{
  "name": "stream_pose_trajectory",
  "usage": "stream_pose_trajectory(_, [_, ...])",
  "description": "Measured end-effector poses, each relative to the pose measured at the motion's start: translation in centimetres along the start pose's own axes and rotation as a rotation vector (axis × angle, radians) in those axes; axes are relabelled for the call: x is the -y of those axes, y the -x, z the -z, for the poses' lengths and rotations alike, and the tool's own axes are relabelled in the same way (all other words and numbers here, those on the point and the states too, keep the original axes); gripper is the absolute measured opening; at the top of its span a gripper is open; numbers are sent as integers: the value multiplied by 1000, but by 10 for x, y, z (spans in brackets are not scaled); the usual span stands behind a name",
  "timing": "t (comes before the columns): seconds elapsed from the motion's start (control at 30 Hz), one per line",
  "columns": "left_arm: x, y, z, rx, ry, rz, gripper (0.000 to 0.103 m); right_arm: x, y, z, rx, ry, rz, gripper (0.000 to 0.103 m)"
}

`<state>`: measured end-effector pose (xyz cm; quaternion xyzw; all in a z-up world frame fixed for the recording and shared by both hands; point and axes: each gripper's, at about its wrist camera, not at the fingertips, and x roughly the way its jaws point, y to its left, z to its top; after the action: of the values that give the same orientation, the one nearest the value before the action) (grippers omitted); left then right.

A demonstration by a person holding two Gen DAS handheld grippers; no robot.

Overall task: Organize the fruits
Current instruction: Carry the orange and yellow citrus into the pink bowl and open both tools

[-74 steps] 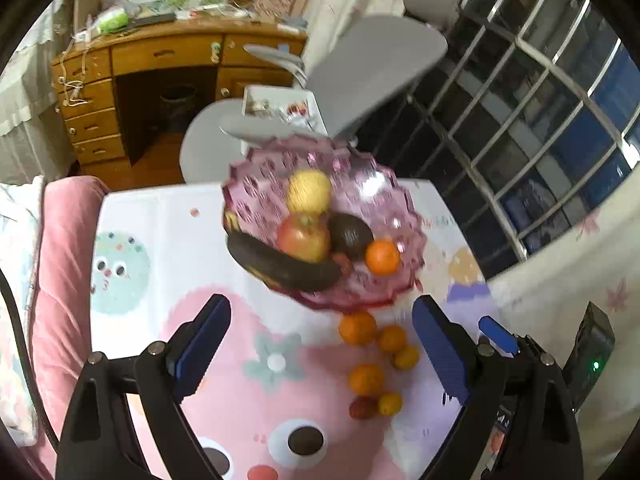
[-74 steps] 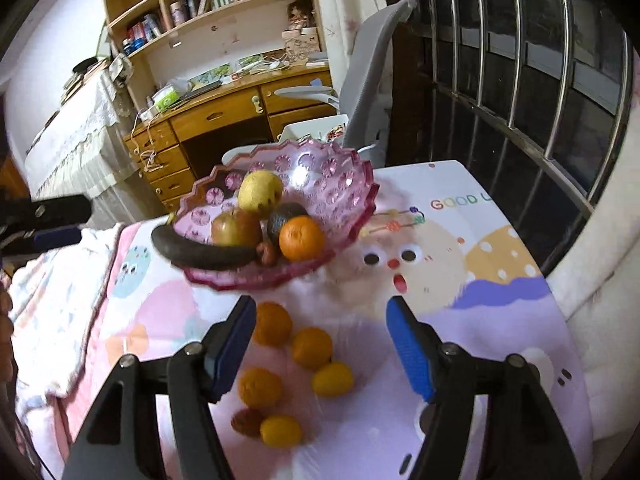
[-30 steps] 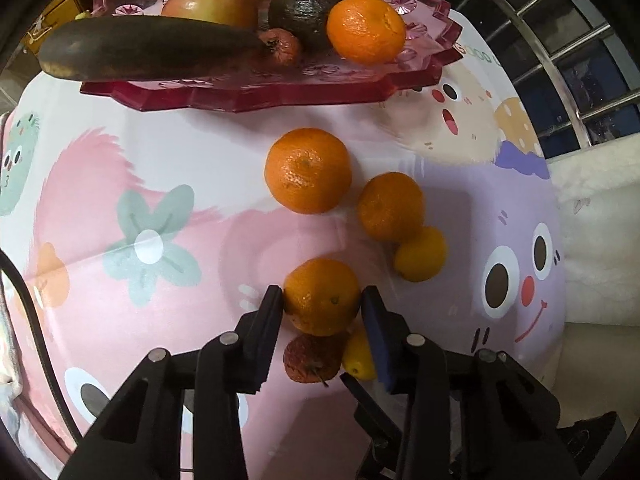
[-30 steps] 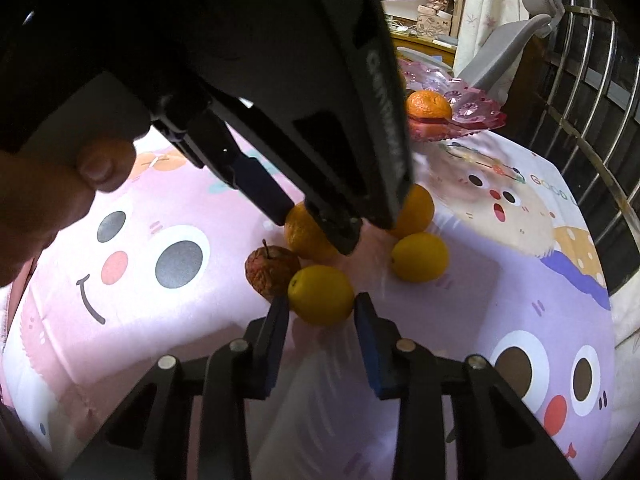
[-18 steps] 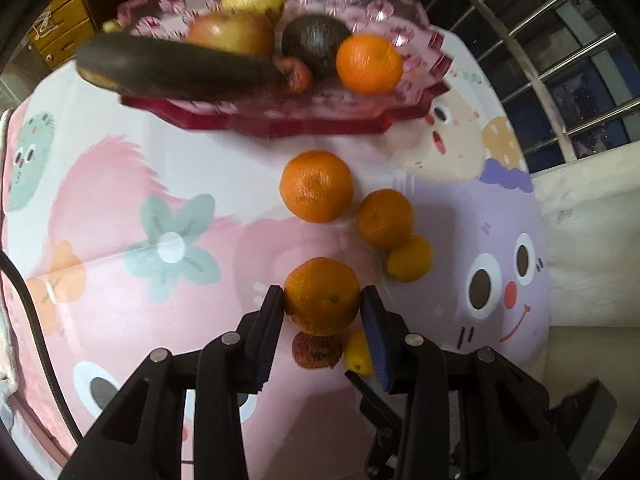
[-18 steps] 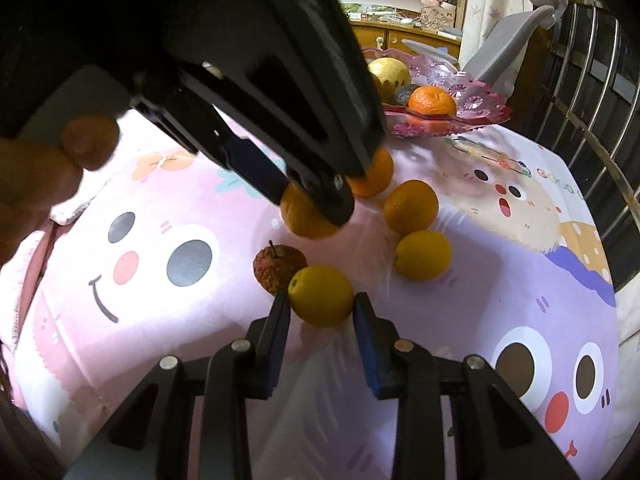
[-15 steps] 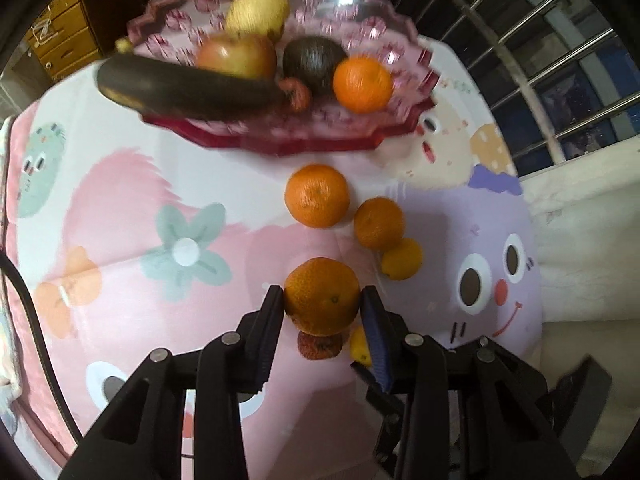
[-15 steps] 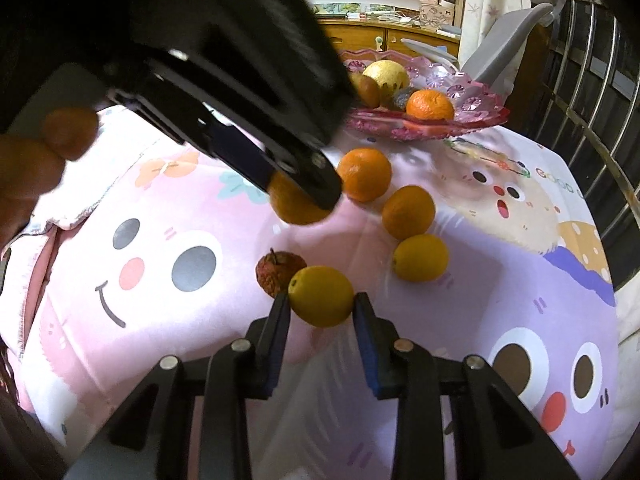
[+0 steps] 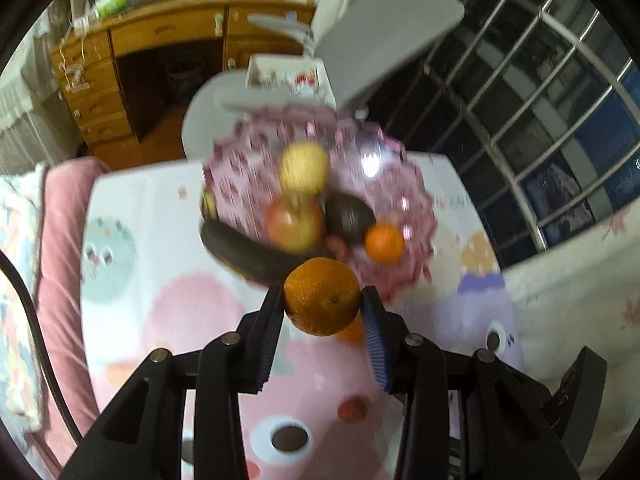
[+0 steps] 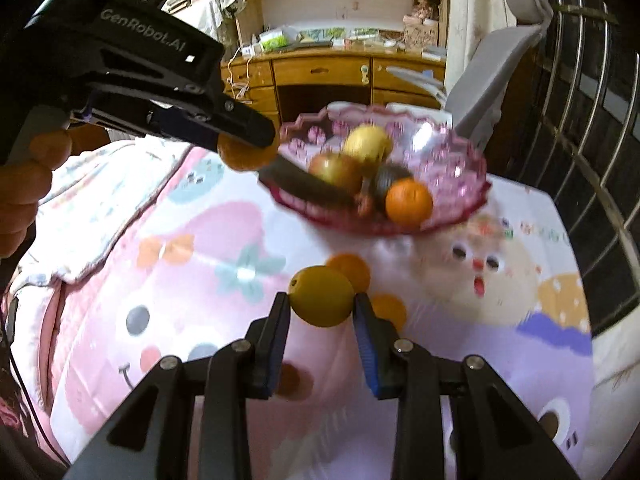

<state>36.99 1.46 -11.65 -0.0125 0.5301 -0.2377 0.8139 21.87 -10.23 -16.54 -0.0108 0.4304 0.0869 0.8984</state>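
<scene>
The left claw (image 9: 322, 308) is clenched on an orange (image 9: 322, 297), with the pink fruit bowl (image 9: 416, 200) just ahead and below. The right claw (image 10: 321, 306), gripping a yellow citrus (image 10: 321, 296), sits farther back; the left is nearer.

Both grippers, left gripper (image 9: 322, 318) and right gripper (image 10: 321, 314): black frames, blue ribbed pads, silver screws; white "GenRobot.AI" lettering.

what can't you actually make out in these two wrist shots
- Left wrist: motion blur smears the pink bowl and its fruit; the held orange hides most of an orange fruit behind it.
- Right wrist: the held yellow fruit and right gripper cover parts of two oranges on the cloth.
</scene>
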Motion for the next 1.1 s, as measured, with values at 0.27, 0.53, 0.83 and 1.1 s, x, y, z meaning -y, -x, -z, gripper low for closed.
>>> stream_pose_trajectory(0.27, [-2, 8, -42, 145, -21, -36, 38, 11, -7, -46, 41, -107, 45, 33])
stream_pose_trajectory(0.53, [-12, -24, -47, 110, 24, -16, 38, 23, -35, -69, 12, -221, 72, 33])
stream_pose_trajectory(0.83, [-26, -13, -40, 166, 124, 19, 83, 27, -39, -67, 9, -284, 69, 56])
stream_pose_trajectory(1.1, [-33, -5, -8, 166, 237, 19, 84, 39, -30, -43, -14, -325, 62, 56])
